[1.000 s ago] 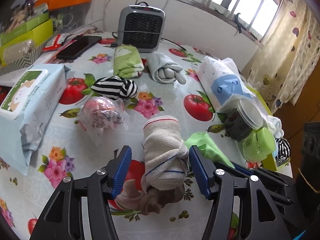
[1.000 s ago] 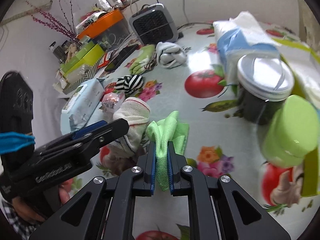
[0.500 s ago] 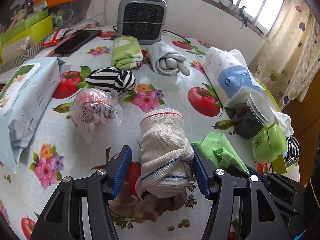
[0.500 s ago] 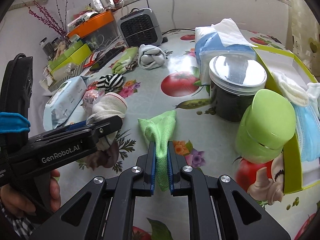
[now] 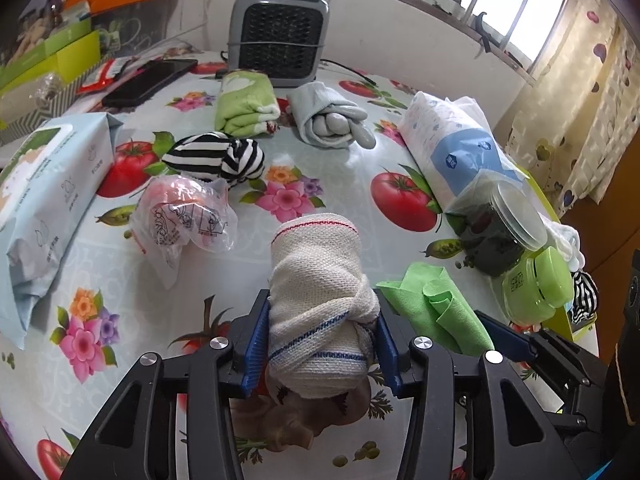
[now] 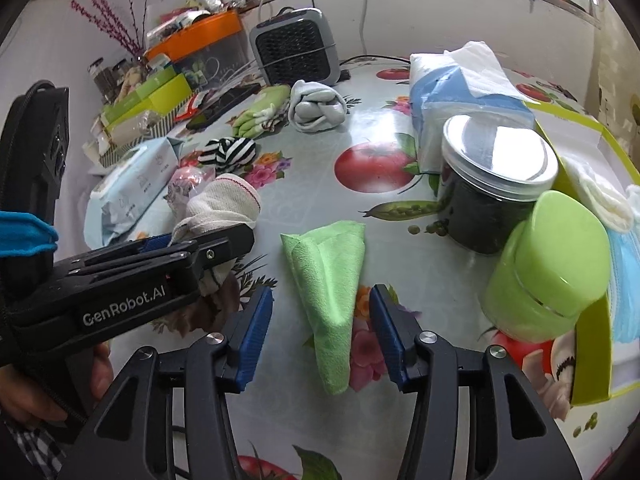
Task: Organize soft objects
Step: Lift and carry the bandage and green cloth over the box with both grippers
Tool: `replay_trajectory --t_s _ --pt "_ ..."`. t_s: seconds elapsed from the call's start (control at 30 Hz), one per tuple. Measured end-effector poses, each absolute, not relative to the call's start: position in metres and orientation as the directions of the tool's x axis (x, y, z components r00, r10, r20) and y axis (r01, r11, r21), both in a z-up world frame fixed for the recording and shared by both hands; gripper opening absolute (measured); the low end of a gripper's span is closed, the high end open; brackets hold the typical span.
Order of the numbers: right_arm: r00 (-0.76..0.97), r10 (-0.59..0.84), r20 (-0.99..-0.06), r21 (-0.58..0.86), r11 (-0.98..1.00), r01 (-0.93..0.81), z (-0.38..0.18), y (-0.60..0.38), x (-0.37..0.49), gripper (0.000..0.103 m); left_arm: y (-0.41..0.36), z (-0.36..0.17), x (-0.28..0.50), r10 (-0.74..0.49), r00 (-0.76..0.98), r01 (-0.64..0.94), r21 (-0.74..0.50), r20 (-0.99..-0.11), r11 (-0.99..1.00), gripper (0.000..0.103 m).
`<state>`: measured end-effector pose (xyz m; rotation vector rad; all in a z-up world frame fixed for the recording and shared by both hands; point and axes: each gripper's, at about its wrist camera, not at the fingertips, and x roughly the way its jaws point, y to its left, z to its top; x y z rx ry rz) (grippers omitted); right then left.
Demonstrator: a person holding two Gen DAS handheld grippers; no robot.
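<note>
Soft bundles lie scattered over the tablecloth [image 5: 360, 152], printed with tomatoes and flowers; it carries everything in sight; at its far edge stands a grey heater [image 5: 282, 34], and along the left side lies a pale blue wipes pack [image 5: 48, 196]; on the right a blue-and-white tissue pack [image 5: 448, 152] lies beside a dark jar [image 6: 494, 184] with a clear lid, and a lime green tub [image 6: 552, 264] sits just in front of that jar, against a yellow-green tray [image 6: 592, 344] holding white and blue cloth.

Just before the heater a folded green towel [image 5: 244, 104] and a rolled grey glove [image 5: 328, 120] lie side by side; nearer, a striped black-and-white bundle [image 5: 216, 158] touches a crumpled plastic bag [image 5: 184, 220] with something pink inside.

The left gripper [image 5: 320, 344] is clamped on the cream knitted roll [image 5: 316, 300], its blue pads pressed against both sides of the knotted end, the roll pointing away over the cloth; the right gripper [image 6: 320, 336] stands with its jaws spread wide, gripping nothing; the green cloth [image 6: 332, 276] lies flat on the table between its fingers, touching neither, just right of the cream roll.
</note>
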<state>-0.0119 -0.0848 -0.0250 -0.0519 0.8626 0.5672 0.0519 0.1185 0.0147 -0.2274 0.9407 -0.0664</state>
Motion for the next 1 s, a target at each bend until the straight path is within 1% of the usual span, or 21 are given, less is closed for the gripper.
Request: replay_trajectory --t_s 0.07,0.23,0.3,0.37,0.43,0.47,0.6,1.0 --pt "0.537 0.41 -0.737 0.126 0.865 -0.486 -0.026 -0.081 -0.013 0.051 0.118 0.015 0.052 -0.153 0.59 -0.043 -0.22 -0.792 0.975 0.045" --pt "0.559 0.377 -0.739 0.077 0.871 -0.485 -0.027 -0.078 -0.016 0.05 0.117 0.016 0.052 -0.146 0.593 -0.038 -0.209 -0.792 0.977 0.044" --pt "0.566 0.365 -0.739 0.068 0.877 -0.476 -0.027 -0.079 -0.015 0.042 0.117 0.016 0.052 -0.143 0.596 -0.039 -0.207 -0.79 0.978 0.044" --pt "0.568 0.36 -0.74 0.066 0.879 -0.471 -0.027 -0.081 -0.015 0.039 0.117 0.017 0.051 -0.141 0.598 -0.039 -0.204 -0.789 0.978 0.043" --pt "0.568 0.362 -0.739 0.066 0.878 -0.474 -0.027 -0.081 -0.015 0.032 0.116 0.019 0.05 -0.139 0.605 -0.035 -0.201 -0.784 0.979 0.043" --pt "0.567 0.366 -0.738 0.069 0.876 -0.477 -0.027 -0.081 -0.015 0.026 0.116 0.02 0.049 -0.139 0.607 -0.033 -0.199 -0.782 0.979 0.043" --pt "0.567 0.381 -0.73 0.073 0.868 -0.49 -0.025 -0.08 -0.018 0.017 0.114 0.027 0.044 -0.14 0.622 -0.021 -0.195 -0.771 0.981 0.043" --pt "0.61 0.423 -0.67 0.11 0.87 -0.481 0.0 -0.099 -0.027 0.016 0.1 0.057 0.033 -0.142 0.663 0.023 -0.17 -0.735 0.985 0.043"
